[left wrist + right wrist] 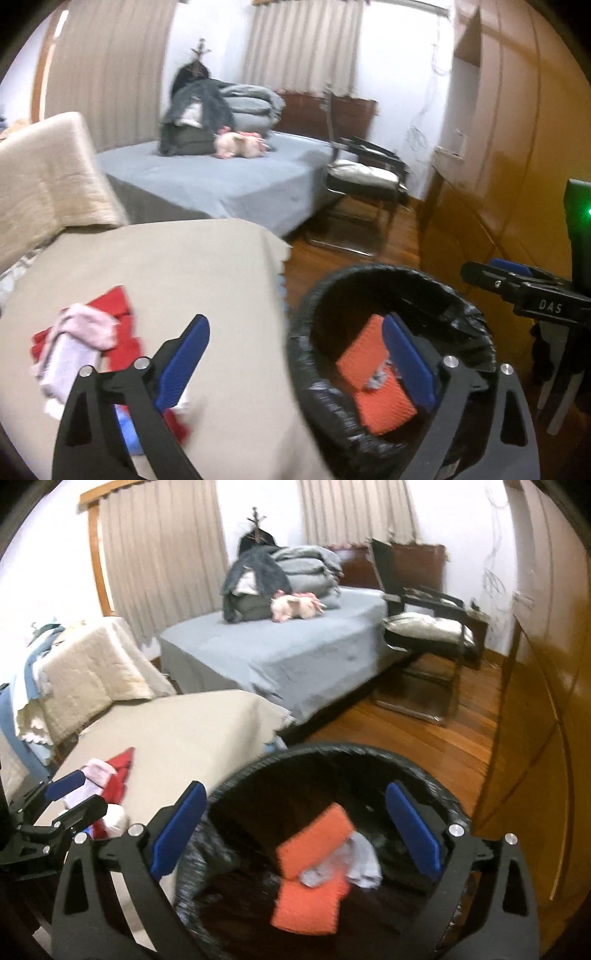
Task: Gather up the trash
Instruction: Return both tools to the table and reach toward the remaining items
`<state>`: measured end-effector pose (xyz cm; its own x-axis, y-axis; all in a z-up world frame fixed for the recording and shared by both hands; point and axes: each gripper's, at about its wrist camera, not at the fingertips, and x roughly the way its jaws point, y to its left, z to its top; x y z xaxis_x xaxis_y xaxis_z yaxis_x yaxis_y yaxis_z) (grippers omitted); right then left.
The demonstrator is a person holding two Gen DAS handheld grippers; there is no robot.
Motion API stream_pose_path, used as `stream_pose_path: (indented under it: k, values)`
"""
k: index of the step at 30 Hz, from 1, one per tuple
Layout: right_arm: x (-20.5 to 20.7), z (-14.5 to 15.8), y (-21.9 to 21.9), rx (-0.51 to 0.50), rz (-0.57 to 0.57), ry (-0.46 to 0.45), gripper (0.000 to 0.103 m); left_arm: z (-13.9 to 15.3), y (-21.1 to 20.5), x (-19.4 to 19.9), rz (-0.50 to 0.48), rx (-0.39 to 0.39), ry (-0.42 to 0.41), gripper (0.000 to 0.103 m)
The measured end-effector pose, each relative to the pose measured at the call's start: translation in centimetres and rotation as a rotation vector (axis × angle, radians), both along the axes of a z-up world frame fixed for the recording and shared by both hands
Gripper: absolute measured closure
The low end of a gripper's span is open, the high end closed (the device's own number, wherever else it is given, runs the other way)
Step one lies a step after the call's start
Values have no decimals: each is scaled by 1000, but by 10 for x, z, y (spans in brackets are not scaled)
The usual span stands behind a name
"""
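Blue-padded jaws of the left gripper (295, 360) stand spread and empty, straddling the bin (317, 369) rim; the remaining trash pile (85, 343) lies leftward on the beige surface (192, 280), nearer this hand. Right gripper (295, 827), jaws likewise spread, hangs over the bin.

Bedroom: grey-sheeted bed (295, 657) with folded bedding at its head, beige curtains (162, 557) on white walls, black chair (424, 627) beside bed, wood floor (406, 731), wooden wardrobe (546, 701) right.

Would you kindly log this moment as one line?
left gripper: open | right gripper: open | orange packet: in bin
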<state>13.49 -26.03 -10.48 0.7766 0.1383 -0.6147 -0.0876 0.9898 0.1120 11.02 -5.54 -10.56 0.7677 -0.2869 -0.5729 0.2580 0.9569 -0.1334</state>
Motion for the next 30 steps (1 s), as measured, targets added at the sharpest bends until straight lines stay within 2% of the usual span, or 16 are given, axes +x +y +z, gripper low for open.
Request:
stream_pose_path:
  k: [8,14,22,24,26,30]
  values:
    - [9,2,77,9,138,-37,7,2,68,-23,160,30,-23,10]
    - [13,-14,133,10,229,-24,7,-10,115,-37,275,35,-9,10]
    - [18,-40,194,14,329,8,8,-28,163,-48,364,65,14,11]
    - [20,-46,206,8,355,19,11,-33,171,-50,379,62,24,12]
    - [21,-53,218,5,380,35,20,-37,176,-51,388,67,30,13]
    - [23,-64,235,-4,410,60,26,-42,182,-52,397,68,40,13]
